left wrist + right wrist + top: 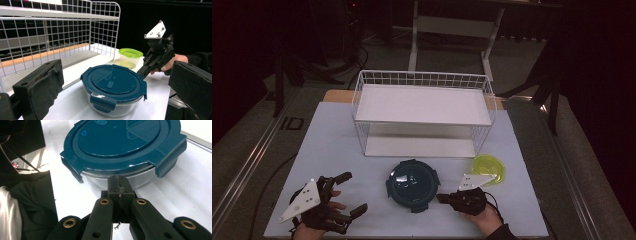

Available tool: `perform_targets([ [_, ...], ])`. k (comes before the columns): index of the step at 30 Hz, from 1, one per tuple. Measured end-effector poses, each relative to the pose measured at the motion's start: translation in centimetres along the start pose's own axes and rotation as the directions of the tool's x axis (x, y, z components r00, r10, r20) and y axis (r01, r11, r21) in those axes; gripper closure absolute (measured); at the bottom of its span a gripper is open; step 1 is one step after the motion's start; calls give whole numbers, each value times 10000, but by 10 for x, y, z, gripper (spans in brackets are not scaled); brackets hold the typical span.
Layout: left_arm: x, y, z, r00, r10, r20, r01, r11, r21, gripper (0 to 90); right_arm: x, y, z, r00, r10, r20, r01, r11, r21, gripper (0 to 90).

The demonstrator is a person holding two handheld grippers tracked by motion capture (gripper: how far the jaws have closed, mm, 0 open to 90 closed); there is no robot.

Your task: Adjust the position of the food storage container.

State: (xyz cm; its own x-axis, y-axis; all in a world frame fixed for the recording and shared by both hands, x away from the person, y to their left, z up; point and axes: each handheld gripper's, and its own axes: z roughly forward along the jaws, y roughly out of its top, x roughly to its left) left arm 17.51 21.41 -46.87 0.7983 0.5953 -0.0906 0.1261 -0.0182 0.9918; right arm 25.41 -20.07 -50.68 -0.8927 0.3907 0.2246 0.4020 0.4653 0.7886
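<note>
Teal-lidded glass container (412,184) sits on the pale bench (337,140) in a dim room, right gripper (443,198) fingers clenched beside it, left gripper (350,194) released.

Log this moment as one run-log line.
left gripper: open, empty, left of container | right gripper: shut, empty, tips at glass wall of teal-lidded container | green-lidded tub: untouched | wire shelf: behind
</note>
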Motion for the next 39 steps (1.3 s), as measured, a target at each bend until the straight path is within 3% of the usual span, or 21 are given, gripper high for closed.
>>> perform_targets([
  [8, -1, 0, 1, 10000, 34, 75, -34, 10000, 47, 0, -12, 3, -13, 9937, 491, 1006, -471, 9987, -213, 900],
  [15, -1, -1, 2, 9999, 19, 128, -20, 10000, 59, 0, -25, 14, -5, 9833, 889, 1591, -891, 9960, -56, 900],
  [20, -1, -1, 2, 9999, -21, 150, 19, 10000, 91, 0, -28, 16, 3, 9854, 928, 1425, -949, 9955, 79, 900],
  [26, 0, -2, 3, 10000, -20, 82, 18, 9999, 137, 0, -24, 16, 3, 9876, 808, 1344, -830, 9965, 108, 900],
  [34, 1, -5, 7, 9998, 80, 168, -86, 9994, 338, 0, -16, 18, 7, 9926, 825, 895, -831, 9965, 25, 900],
  [39, 1, -4, 6, 10000, 49, -34, -48, 9995, 307, 0, -12, 18, 10, 9940, 793, 756, -800, 9968, 62, 900],
])
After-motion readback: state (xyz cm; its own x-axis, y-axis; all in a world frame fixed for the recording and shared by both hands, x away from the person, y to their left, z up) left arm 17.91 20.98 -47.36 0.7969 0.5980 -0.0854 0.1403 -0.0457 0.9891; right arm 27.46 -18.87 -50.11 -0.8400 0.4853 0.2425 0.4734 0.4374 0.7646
